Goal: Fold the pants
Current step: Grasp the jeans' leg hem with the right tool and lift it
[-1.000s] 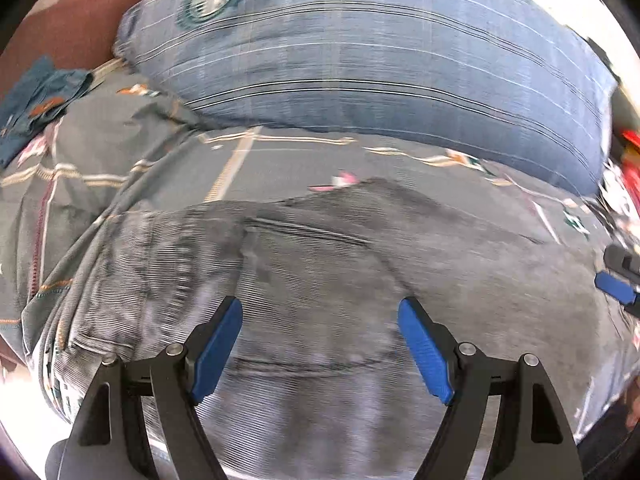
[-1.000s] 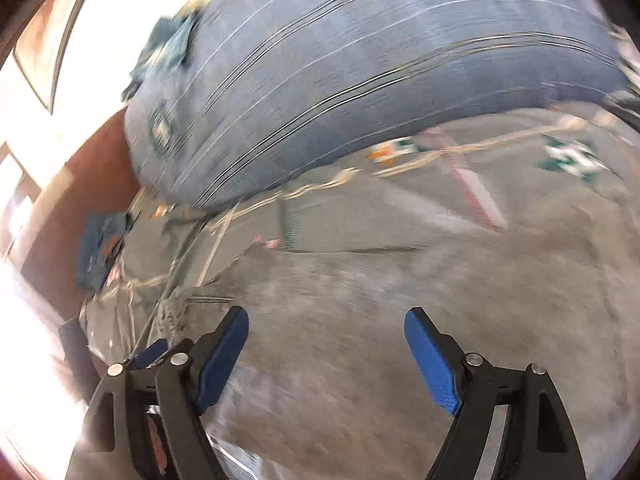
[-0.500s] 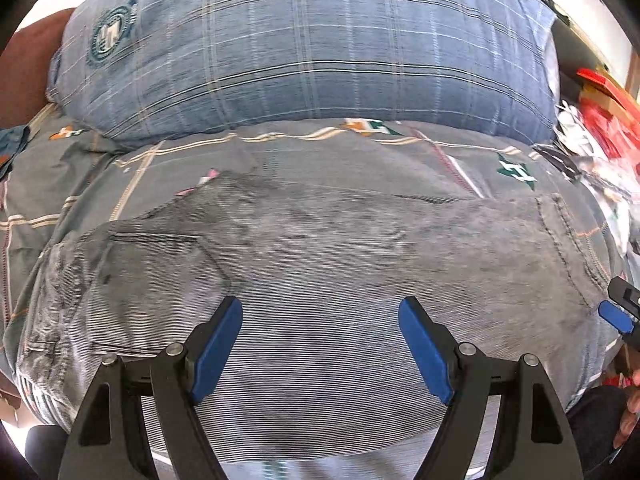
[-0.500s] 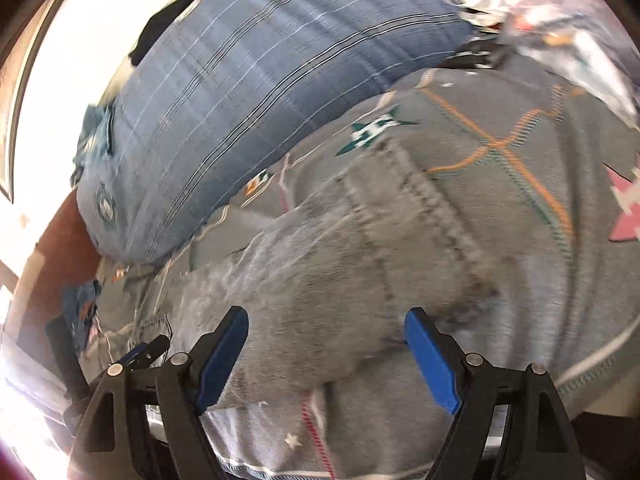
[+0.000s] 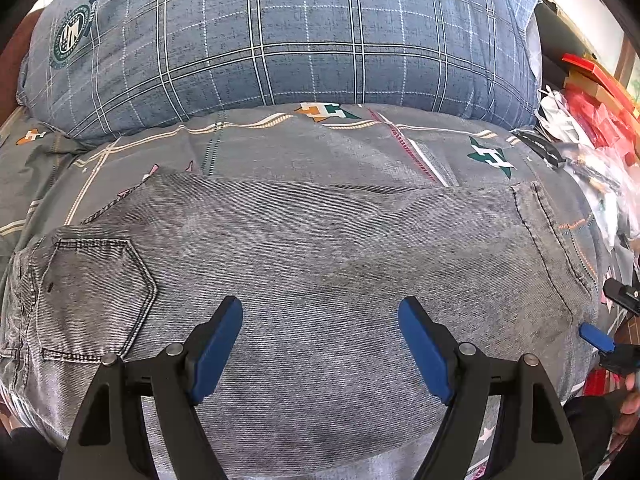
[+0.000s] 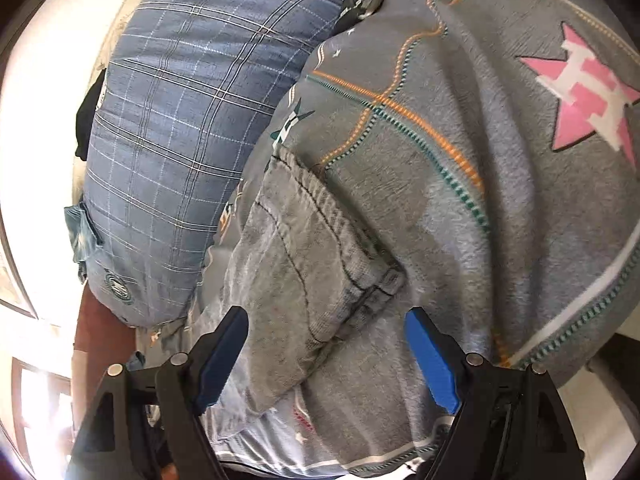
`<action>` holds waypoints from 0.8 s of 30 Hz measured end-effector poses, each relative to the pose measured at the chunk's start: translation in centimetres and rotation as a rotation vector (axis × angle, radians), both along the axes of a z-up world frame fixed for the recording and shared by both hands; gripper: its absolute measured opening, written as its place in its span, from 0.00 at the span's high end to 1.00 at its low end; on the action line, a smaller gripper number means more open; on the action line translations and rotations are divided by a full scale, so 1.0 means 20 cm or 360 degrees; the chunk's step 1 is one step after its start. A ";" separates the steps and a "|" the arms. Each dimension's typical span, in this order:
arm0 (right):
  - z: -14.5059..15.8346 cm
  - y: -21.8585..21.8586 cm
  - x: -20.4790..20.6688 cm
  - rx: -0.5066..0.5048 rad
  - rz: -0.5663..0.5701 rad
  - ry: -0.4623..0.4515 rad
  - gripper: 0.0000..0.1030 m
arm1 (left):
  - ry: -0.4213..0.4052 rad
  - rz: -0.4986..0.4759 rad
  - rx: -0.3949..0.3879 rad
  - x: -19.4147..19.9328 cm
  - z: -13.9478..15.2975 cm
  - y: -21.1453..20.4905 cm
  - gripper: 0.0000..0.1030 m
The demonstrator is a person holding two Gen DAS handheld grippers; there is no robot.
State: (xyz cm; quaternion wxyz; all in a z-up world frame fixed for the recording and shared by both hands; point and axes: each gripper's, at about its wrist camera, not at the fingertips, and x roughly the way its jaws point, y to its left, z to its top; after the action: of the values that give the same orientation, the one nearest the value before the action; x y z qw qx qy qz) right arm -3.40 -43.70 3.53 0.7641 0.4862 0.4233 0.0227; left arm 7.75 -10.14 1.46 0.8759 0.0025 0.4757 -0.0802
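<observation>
Both grippers (image 5: 320,340) (image 6: 326,356) gape above grey pants (image 5: 320,264).

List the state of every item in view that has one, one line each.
Grey corduroy pants: lying flat across the bed, legs stacked, back pocket facing up, not yet folded crosswise.
Blue plaid pillow: lying behind the pants, apart from them.
Grey patterned bedsheet: spread out, lightly wrinkled.
Left gripper: jaws open, empty, over the pants.
Right gripper: jaws open, empty, at the hem end.

Grey denim pants (image 5: 320,264) lying flat across the bed, back pocket up, hem end at right
</observation>
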 end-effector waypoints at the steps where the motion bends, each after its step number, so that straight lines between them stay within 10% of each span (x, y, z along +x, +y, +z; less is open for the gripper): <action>1: -0.01 0.01 0.01 0.0023 0.0001 -0.0009 0.19 | 0.0002 0.0001 -0.0002 0.00 0.00 0.00 0.22; 24: -0.10 -0.05 0.09 -0.0058 -0.0086 0.0111 0.28 | 0.0069 -0.0115 0.0023 0.13 -0.08 -0.25 0.22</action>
State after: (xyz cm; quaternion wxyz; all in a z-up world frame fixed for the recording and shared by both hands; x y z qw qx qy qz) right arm -1.63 -44.70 1.60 0.7579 0.4840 0.4368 -0.0228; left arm 10.37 -15.09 -0.19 0.8620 0.0244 0.4946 -0.1085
